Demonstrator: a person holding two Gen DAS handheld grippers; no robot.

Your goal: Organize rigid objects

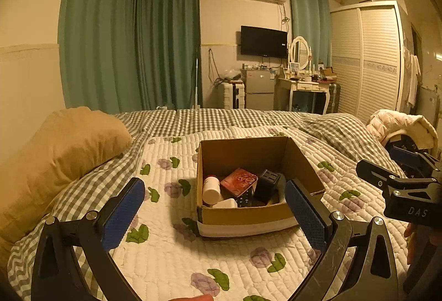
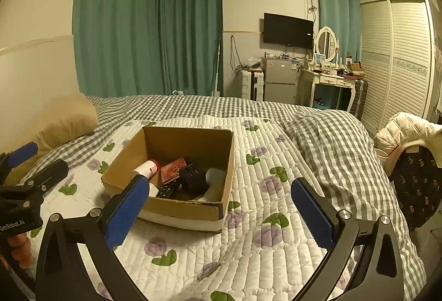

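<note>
A: Box (image 1: 243, 215) first. It sits on the floral quilt (image 1: 171, 259), toward the middle of the bed, well clear of the bed's edges, and we hold both grippers short of its near wall. Our left gripper (image 1: 212, 218) is spread wide with nothing between the pads; our right gripper (image 2: 221, 215) is spread just as wide, also empty.

B: What do we judge of the contents, front to back?

A: Against the near wall lie a remote (image 2: 169, 189) and a white piece we cannot identify. Behind them are a white bottle (image 1: 211, 189) on its side, a red card-like packet (image 1: 239, 181) propped at a tilt, and a black block (image 1: 267, 183) with slots on top.

B: How will they handle?

A: All look stiff and fairly light. The bottle is round and smooth, so we expect it to roll or slip; we would pinch across its body. The block offers flat sides and looks the easiest. The packet is thin; we would take it by its raised edge.

B: And the box itself?

A: Cardboard, so its walls will likely flex, and the quilt beneath is soft. Beyond it lies the checked cover (image 2: 193, 105).
</note>
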